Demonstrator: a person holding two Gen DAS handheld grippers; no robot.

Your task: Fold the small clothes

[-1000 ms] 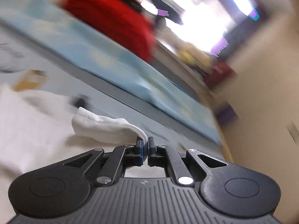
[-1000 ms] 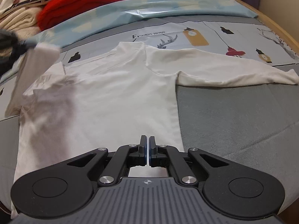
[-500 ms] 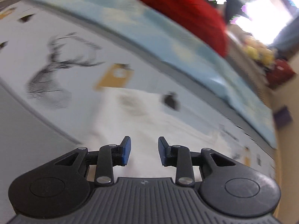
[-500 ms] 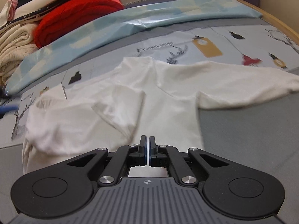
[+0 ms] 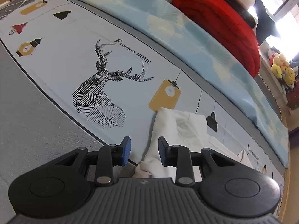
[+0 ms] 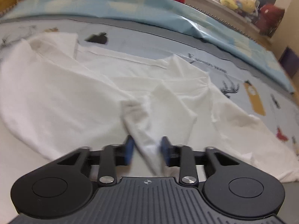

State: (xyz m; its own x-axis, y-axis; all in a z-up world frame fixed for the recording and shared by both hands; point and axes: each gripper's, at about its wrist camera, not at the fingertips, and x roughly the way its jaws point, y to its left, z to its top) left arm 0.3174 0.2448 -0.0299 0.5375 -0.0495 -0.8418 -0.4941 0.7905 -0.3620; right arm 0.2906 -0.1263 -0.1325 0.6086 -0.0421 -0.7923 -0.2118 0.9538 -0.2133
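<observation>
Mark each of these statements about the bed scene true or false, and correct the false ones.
1. The garment being folded is white. True: the white shirt lies spread on the printed bedsheet.
2. The left gripper is clamped shut on cloth. False: its jaws stand apart, with the shirt's edge reaching between them.
3. A deer head is printed on the sheet. True: the deer print lies left of the shirt in the left wrist view.
4. The bundle by the light blue cover is green. False: the red bundle is red.
5. A fold of white cloth sits between the right gripper jaws. True; they are opening.
</observation>
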